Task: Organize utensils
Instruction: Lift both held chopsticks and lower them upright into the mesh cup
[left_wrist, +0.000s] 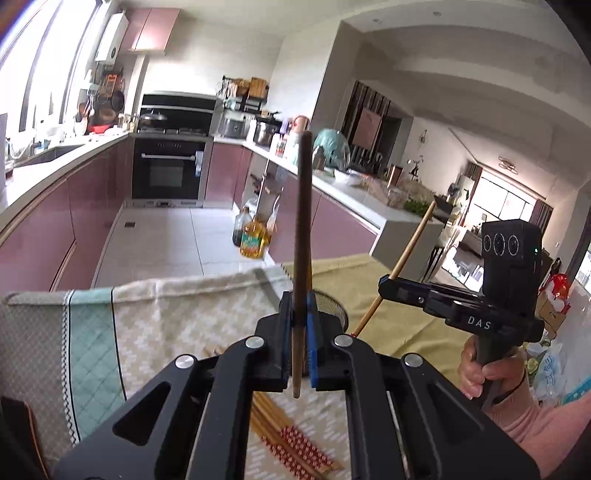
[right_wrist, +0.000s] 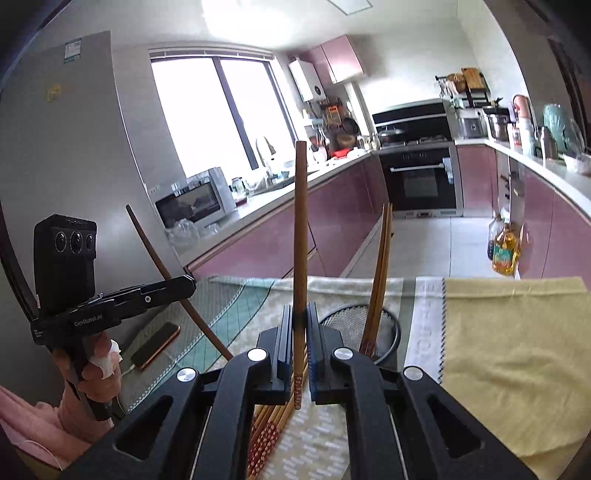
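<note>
Mesh holder (right_wrist: 388, 328) with two chopsticks (right_wrist: 380, 273) upright inside, near right tongs (right_wrist: 300, 354)

Left gripper (left_wrist: 299, 328): black body, blue pads, clamped on a dark brown wooden chopstick (left_wrist: 303, 221) at frame centre. Right gripper (right_wrist: 300, 343): black, blue pads, holding a light tan wooden chopstick (right_wrist: 300, 236) with a red-and-white checked end. Loose tan chopsticks (right_wrist: 269, 428), bottom centre, share that red-white pattern. Cream cloth with pale zigzag weave (left_wrist: 177, 317), teal quilted panel and black stitched border at lower left. Plain mustard-yellow cloth (right_wrist: 509, 343) at right. Black wire-mesh round holder (right_wrist: 388, 328), centre. Mauve-pink kitchen cabinets (left_wrist: 88, 206) at left.
</note>
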